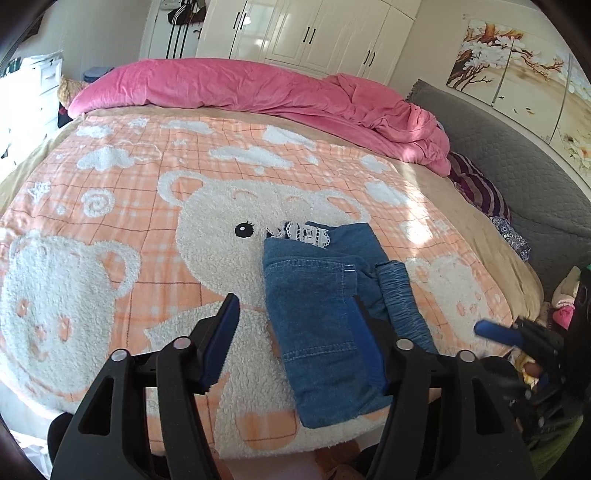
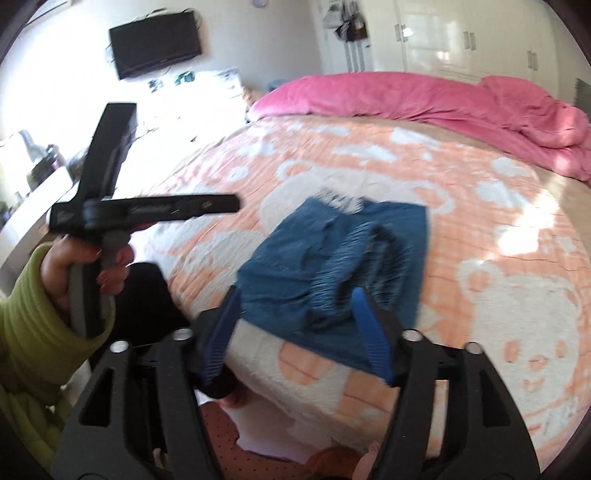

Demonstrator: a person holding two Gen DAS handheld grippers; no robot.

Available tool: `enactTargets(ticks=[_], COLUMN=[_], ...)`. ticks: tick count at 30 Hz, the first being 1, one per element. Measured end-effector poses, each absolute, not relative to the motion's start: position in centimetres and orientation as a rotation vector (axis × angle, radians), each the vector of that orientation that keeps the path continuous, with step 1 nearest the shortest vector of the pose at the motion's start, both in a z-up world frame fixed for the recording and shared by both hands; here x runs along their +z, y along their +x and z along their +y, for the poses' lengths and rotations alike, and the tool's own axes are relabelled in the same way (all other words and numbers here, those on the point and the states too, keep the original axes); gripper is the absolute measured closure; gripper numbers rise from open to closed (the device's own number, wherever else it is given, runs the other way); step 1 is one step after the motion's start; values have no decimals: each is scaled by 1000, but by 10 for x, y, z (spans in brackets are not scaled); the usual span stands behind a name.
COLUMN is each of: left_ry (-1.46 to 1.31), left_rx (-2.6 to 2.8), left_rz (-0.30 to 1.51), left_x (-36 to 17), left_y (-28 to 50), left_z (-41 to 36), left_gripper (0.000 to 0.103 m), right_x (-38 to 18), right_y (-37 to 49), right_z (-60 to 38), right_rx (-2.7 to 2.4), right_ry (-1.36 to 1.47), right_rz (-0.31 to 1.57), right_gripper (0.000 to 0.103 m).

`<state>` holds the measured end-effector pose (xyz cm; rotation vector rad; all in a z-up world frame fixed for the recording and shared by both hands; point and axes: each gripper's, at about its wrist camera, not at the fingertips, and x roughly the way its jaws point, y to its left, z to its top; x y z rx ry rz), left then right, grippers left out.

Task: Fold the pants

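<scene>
Where bear-print blanket [image 1: 110, 221] is spread across bed, pink duvet [image 1: 258, 88] is seen bunched along upper frame edge. Folded denim pants [image 1: 325, 325] are laid flat on blanket, lower centre of left wrist view, lace trim [image 1: 303, 232] shown at far end. Left gripper [image 1: 295, 332] is held open above pants, nothing clamped. Right gripper [image 2: 295, 325] is likewise spread open over pants' near edge, nothing pinched.

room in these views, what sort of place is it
A home bedroom: a bed under a bear-print blanket, a pink duvet bunched at its far side, and white wardrobes along the wall.
</scene>
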<state>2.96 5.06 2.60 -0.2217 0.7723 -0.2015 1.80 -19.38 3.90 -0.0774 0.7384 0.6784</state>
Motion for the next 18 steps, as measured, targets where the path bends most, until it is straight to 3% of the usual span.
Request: enactTargets(ticks=[11,18], left_ry=[-185,-178], left_rx=[-192,-179], left_rz=[755,773], left_x=[37,29], left_y=[14,18], left_z=[40,35], left_gripper=[34,29], right_x=[48,49], right_y=[38,53], right_z=[-225,-227], right_rx=[540,492], right_ry=[-39,-59], right_rz=[702,699], right_gripper=[23,19])
